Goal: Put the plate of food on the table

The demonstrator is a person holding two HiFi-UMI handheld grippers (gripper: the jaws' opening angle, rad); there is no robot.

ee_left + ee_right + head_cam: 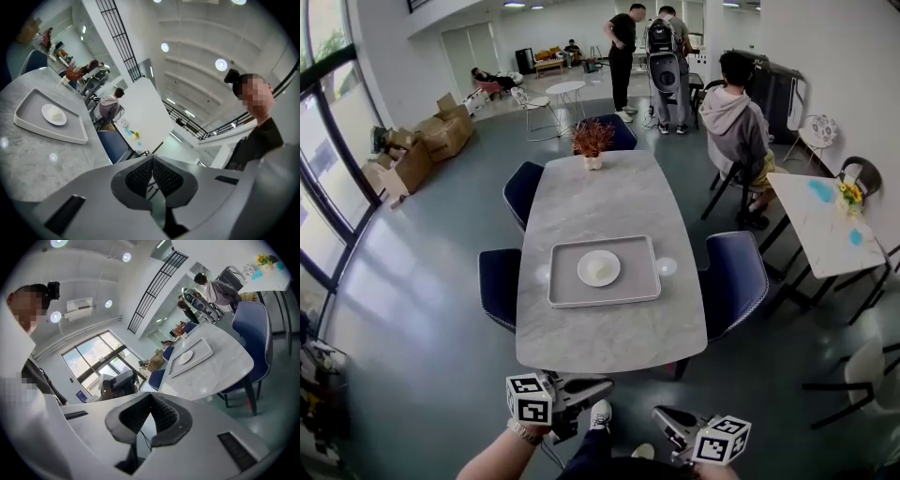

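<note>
A white plate (pixel 598 268) with a pale mound of food rests inside a grey tray (pixel 558 295) on the marble table (pixel 600 197). The left gripper view shows the plate (pixel 54 114) and tray (pixel 28 110) far off at upper left. In the right gripper view the plate (pixel 185 356) and tray (pixel 206 350) lie far off too. My left gripper (pixel 602 383) is held low by the person's body, short of the table's near edge. Its jaws (pixel 152 160) are shut and empty. My right gripper (pixel 661 416) hangs beside it, also shut (pixel 150 395) on nothing.
A potted plant (pixel 592 141) stands at the table's far end. Dark blue chairs (pixel 734 281) (pixel 500 281) flank the table. A white side table (pixel 820 220) and a seated person (pixel 736 122) are at the right. Cardboard boxes (pixel 441 136) lie at the left.
</note>
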